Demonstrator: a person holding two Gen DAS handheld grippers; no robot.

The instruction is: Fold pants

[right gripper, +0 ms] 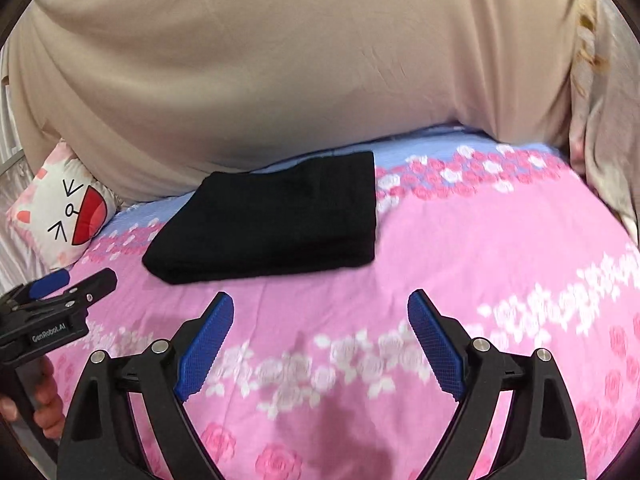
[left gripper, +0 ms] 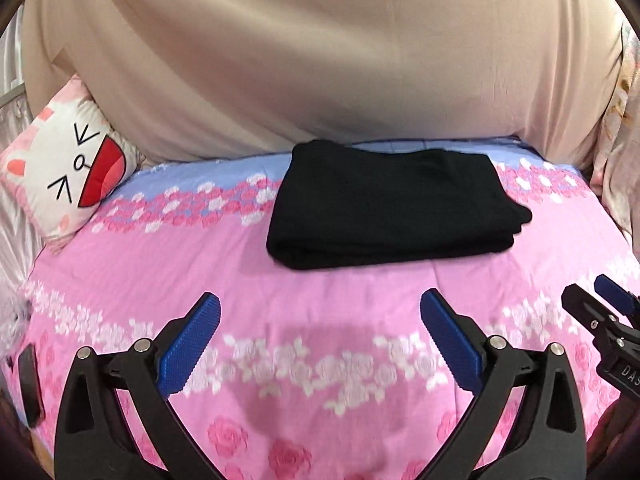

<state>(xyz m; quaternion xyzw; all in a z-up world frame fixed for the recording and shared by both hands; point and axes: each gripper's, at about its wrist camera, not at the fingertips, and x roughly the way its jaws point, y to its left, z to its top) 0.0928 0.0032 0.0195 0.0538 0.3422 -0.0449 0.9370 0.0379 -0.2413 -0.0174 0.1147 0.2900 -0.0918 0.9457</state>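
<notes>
Black pants (left gripper: 394, 204) lie folded in a compact stack on the bed (left gripper: 160, 256), long axis crosswise, ahead of both grippers. Left gripper (left gripper: 320, 344) and right gripper (right gripper: 320, 340) hold fingers wide and empty; the left appears marginally better centred.

The left gripper (left gripper: 320, 308) is spread wide, its two blue-padded fingers (left gripper: 188, 344) angling out toward eleven and one o'clock with nothing between them. The right gripper (right gripper: 320, 308) stands the same way, jaws wide apart and empty, blue pads facing each other across the gap. The two tools sit side by side and apart: in the left wrist view the right one pokes in at about three o'clock, and in the right wrist view the left one shows at about nine o'clock. Below it, at eight o'clock, a hand (right gripper: 44, 404) wraps around the left tool's handle, fingers curled.
</notes>
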